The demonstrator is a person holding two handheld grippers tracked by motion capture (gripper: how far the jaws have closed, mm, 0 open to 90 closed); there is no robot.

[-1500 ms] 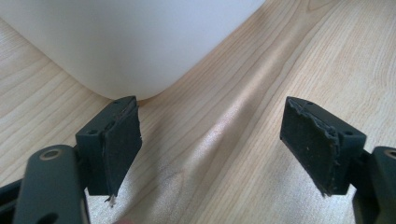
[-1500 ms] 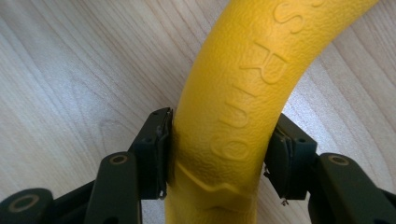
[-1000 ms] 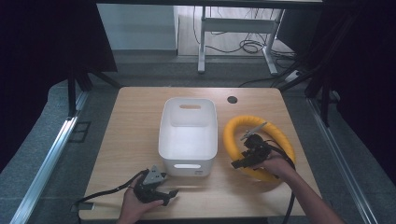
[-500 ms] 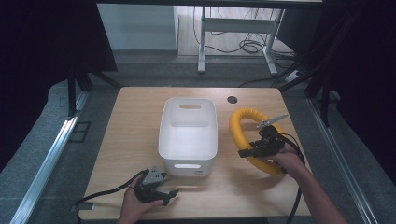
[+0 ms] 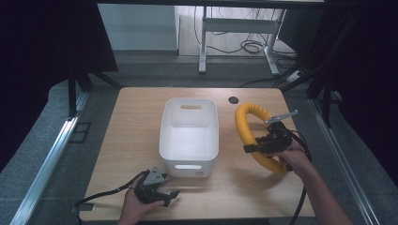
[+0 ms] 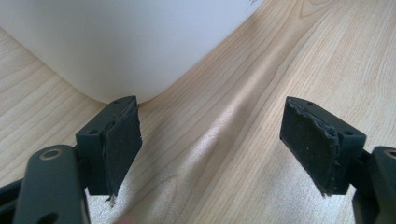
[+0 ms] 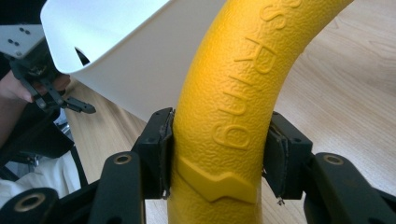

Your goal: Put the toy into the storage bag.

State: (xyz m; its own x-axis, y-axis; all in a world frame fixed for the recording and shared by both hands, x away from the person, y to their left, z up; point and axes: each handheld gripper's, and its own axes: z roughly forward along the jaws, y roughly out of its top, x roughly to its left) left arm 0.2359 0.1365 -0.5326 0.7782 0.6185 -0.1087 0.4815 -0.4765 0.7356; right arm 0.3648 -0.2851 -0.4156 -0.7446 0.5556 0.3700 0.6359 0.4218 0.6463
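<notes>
Two jaws of the right gripper (image 7: pixel 219 154) clamped the yellow ring (image 7: pixel 233 93) across its thick tube, holding it tilted up on edge right of the white bin (image 5: pixel 189 133), its plane running roughly front to back along the table (image 5: pixel 136 126). The ring was pebbled, rubbery-looking, with raised lettering; the bin smooth, rounded plastic with handle slots; the table pale wood grain. The left gripper (image 6: pixel 212 149) rested near the bin's near corner, jaws spread wide on nothing.
</notes>
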